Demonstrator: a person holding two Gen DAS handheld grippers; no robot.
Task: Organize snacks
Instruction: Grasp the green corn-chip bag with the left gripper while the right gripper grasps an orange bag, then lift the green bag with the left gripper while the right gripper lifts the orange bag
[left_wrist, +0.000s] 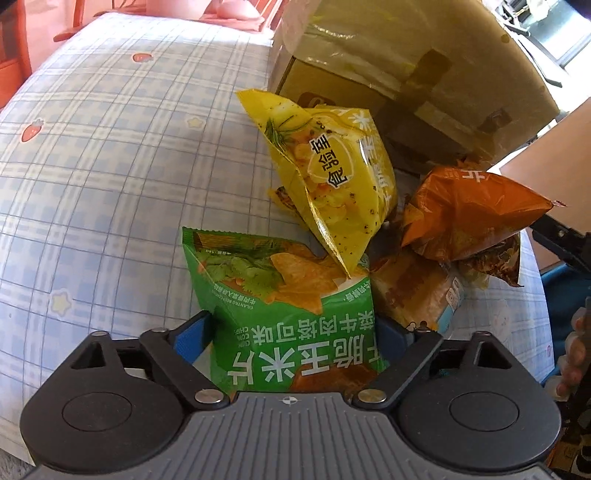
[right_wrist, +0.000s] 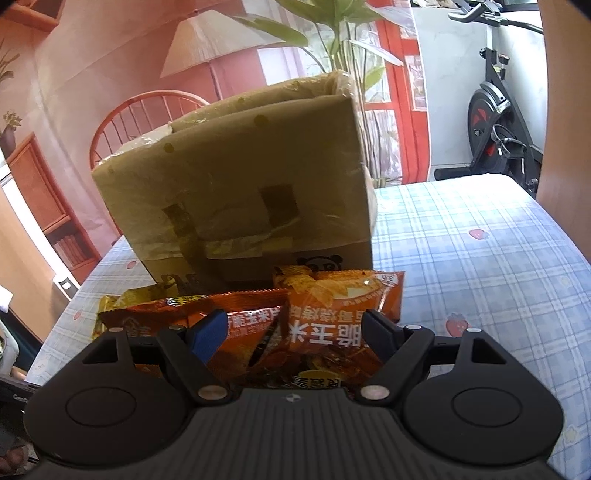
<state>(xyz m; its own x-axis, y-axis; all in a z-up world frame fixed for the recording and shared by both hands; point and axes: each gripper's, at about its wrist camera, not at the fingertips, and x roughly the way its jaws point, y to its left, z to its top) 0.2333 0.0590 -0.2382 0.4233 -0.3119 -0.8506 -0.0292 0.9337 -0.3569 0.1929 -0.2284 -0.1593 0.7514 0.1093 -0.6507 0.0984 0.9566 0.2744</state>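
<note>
In the left wrist view a green corn-chip bag (left_wrist: 280, 306) lies between the wide-apart fingers of my left gripper (left_wrist: 295, 328); whether the pads press it I cannot tell. A yellow chip bag (left_wrist: 328, 173) stands tilted beyond it, an orange bag (left_wrist: 469, 214) at its right. In the right wrist view my right gripper (right_wrist: 295, 332) is open around a pile of orange snack bags (right_wrist: 332, 314), with a darker red-orange bag (right_wrist: 207, 310) at the left. A taped cardboard box (right_wrist: 236, 184) stands just behind the pile and also shows in the left wrist view (left_wrist: 406, 66).
The table has a blue plaid cloth with strawberries (left_wrist: 110, 166), also in the right wrist view (right_wrist: 480, 258). A wooden chair (right_wrist: 147, 110), a plant (right_wrist: 340, 44) and an exercise bike (right_wrist: 495, 122) stand beyond the table. The right gripper's black finger (left_wrist: 561, 240) enters the left view at the right.
</note>
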